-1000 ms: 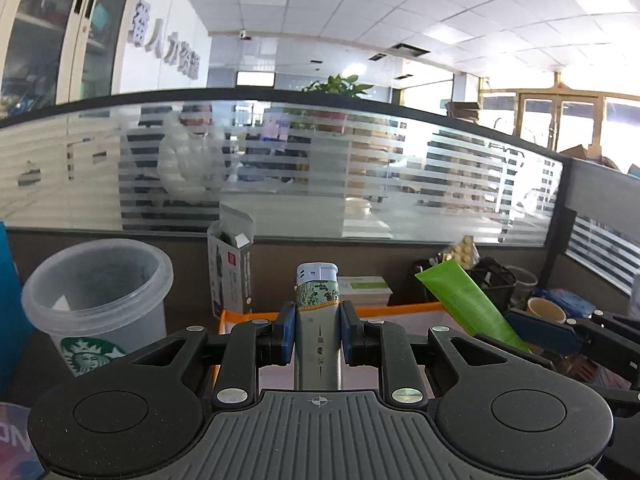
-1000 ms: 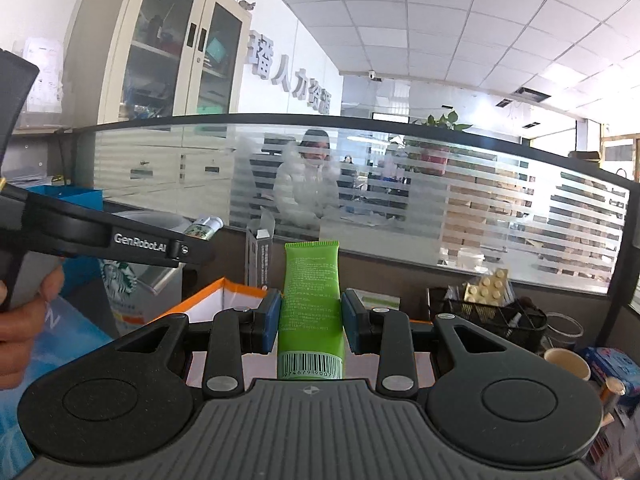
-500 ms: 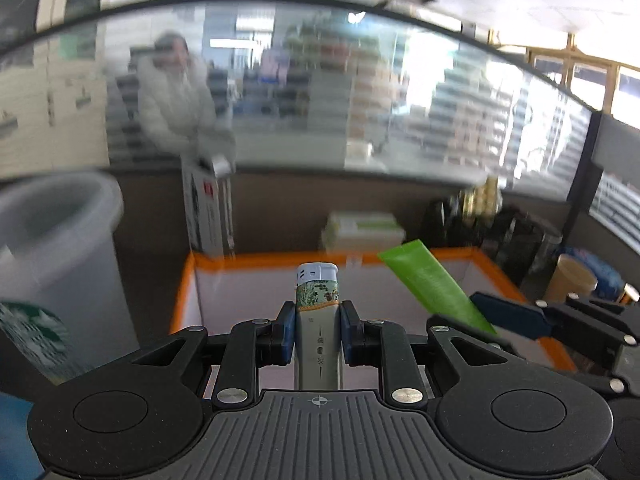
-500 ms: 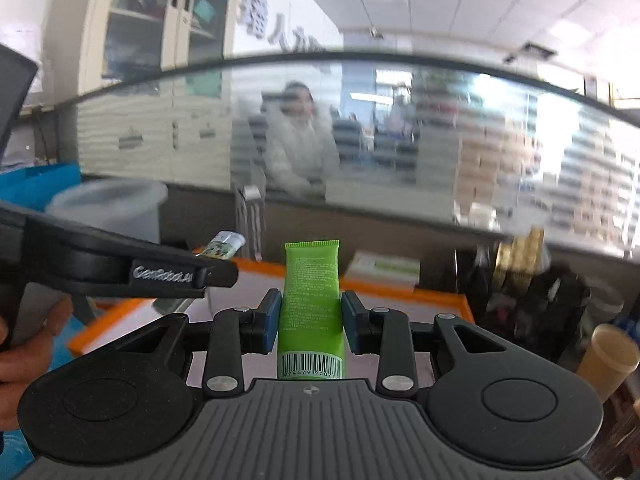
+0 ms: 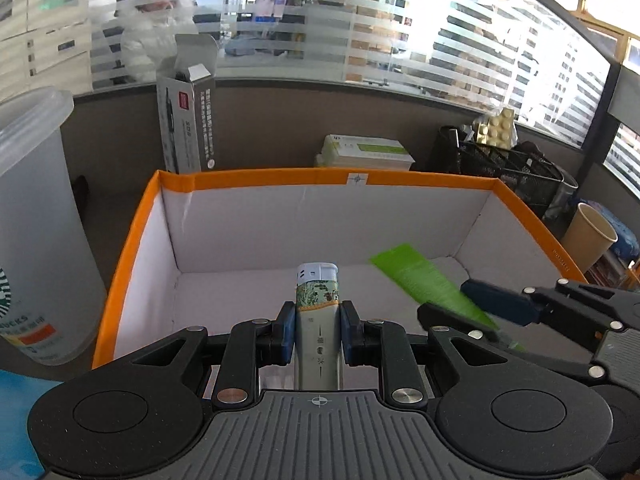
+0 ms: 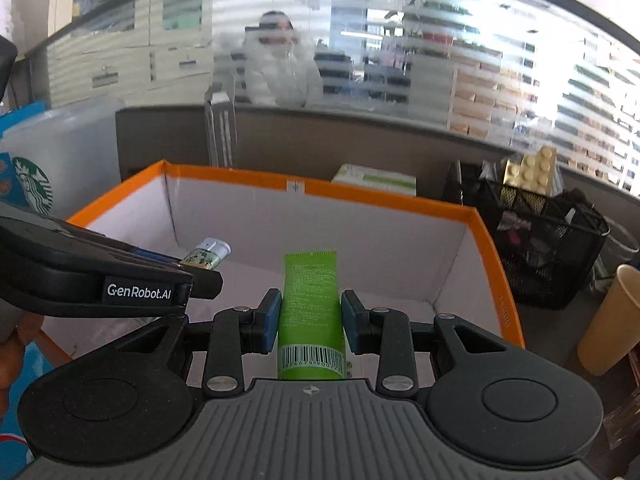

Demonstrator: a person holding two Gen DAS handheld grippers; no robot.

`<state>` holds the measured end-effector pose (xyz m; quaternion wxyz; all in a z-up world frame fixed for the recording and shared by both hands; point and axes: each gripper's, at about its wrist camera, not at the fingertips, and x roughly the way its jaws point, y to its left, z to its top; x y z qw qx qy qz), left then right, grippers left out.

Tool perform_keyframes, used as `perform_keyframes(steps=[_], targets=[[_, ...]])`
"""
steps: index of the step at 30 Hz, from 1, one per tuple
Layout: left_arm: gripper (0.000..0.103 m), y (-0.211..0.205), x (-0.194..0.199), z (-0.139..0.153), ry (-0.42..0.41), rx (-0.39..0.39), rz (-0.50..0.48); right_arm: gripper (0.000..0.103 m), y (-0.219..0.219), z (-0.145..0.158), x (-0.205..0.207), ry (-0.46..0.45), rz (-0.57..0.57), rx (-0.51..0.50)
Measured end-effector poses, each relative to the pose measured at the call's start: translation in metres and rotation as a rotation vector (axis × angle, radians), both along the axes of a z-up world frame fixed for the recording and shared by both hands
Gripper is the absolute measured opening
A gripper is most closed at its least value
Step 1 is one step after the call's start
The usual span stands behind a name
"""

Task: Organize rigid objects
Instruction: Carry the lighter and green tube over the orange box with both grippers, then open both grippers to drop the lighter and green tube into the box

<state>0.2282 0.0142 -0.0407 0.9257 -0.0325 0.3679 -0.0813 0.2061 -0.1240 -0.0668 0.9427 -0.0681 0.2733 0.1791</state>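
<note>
My left gripper is shut on a small grey tube with a white cap and a patterned band, held over the open white box with an orange rim. My right gripper is shut on a flat green tube, its crimped end pointing into the same box. In the left wrist view the right gripper and the green tube reach in from the right. In the right wrist view the left gripper and the capped tube come in from the left.
A frosted plastic cup stands left of the box. Behind it are a tall grey carton and a stack of green-white packs. A black mesh basket and a paper cup stand to the right. A grey partition closes the back.
Both grippers have tilted downward and come forward over the box, still holding their tubes. The box floor now shows where before the ceiling and partition filled the views.
</note>
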Motion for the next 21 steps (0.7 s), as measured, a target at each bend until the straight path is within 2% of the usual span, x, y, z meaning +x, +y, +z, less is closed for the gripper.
perform_keyframes(steps=[8, 16, 19, 21], targets=[[0.021, -0.009, 0.004, 0.0, 0.029, 0.077, -0.016, 0.03, 0.0, -0.005, 0.004, 0.053, 0.013, -0.001], [0.021, -0.015, 0.008, -0.001, 0.066, 0.117, -0.016, 0.031, 0.0, -0.003, 0.006, 0.082, 0.019, -0.015], [0.024, -0.017, 0.007, 0.0, 0.051, 0.136, -0.013, 0.038, -0.001, -0.002, 0.004, 0.062, 0.011, -0.028], [0.025, -0.018, 0.006, 0.0, 0.046, 0.143, -0.011, 0.038, -0.002, 0.0, 0.002, 0.047, 0.009, -0.04]])
